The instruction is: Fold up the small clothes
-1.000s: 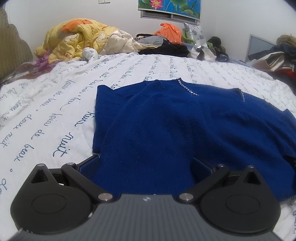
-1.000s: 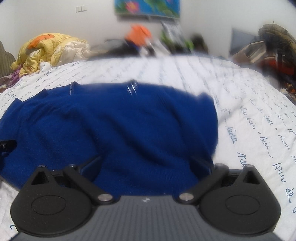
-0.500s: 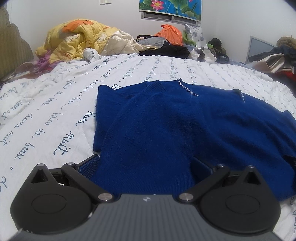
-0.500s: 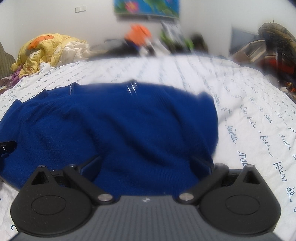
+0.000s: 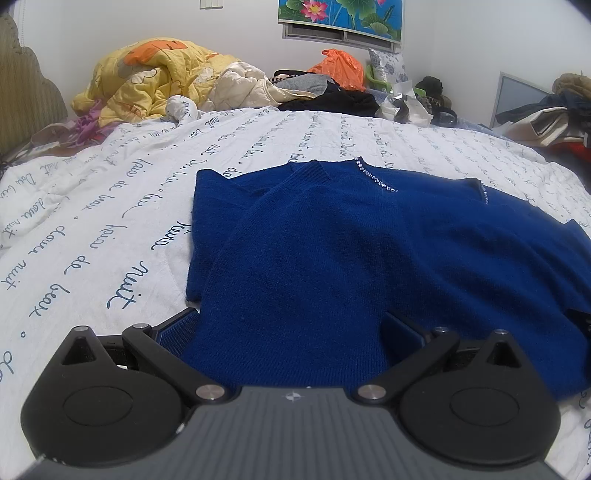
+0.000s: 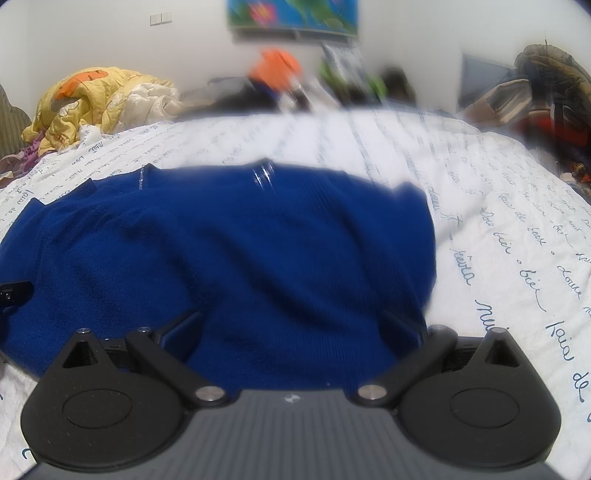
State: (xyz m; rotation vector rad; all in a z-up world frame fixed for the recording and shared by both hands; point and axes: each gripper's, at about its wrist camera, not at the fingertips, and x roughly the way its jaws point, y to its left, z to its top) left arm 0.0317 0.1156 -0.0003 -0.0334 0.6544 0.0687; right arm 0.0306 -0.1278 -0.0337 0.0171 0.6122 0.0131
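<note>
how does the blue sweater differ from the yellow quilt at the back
The blue sweater is plain dark blue and spread nearly flat on the bed sheet; the yellow quilt has orange patches and sits bunched in a tall heap. The sweater lies close, between both tools; the quilt sits far back near the wall. Both are soft fabric on the bed.

You have one blue sweater (image 5: 369, 266) at centre, with two short rows of clear stones on its neckline. One white bedsheet (image 5: 110, 229) with script print lies under it. Two grippers: the left gripper (image 5: 291, 328) and the right gripper (image 6: 291, 328), each with two fingers spread wide at 6 o'clock. At 10 o'clock, one yellow quilt (image 5: 147, 81) and one cream quilt (image 5: 240, 85). At 12 o'clock, one orange bag (image 5: 340, 68) and one flower picture (image 5: 343, 14). At 11 o'clock, one wall switch plate (image 5: 211, 3).
</note>
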